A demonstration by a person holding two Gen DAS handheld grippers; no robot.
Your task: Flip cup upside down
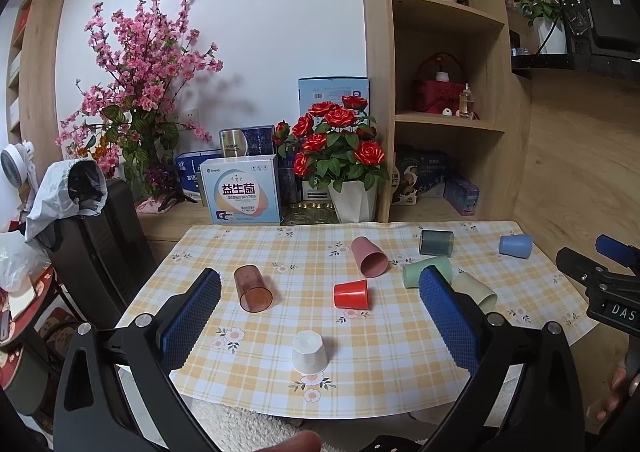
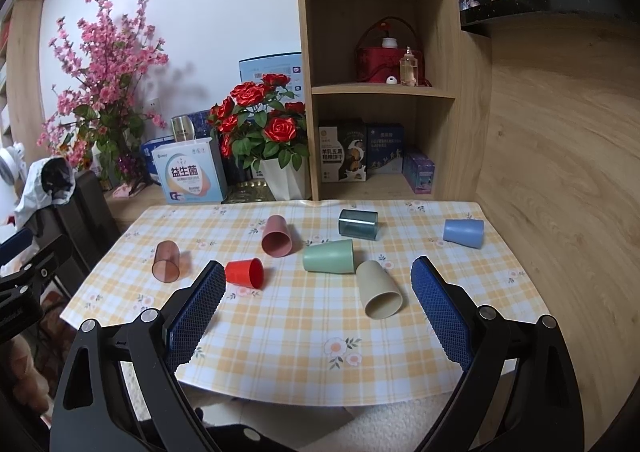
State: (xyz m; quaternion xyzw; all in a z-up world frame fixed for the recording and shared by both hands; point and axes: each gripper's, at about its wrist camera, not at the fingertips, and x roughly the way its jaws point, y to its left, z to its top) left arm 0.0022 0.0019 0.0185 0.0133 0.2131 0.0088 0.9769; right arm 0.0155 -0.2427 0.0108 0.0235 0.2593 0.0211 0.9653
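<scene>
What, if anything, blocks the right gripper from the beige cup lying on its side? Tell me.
Nothing visible does. The right gripper is open above the near edge of the table, and the beige cup lies on its side just ahead between the fingers' lines. The green cup lies close behind it, apparently touching.

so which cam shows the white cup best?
Left wrist: the white cup stands upside down near the table's front edge, between the open left claw fingers, unobstructed. Right wrist doesn't show it at all.
</scene>
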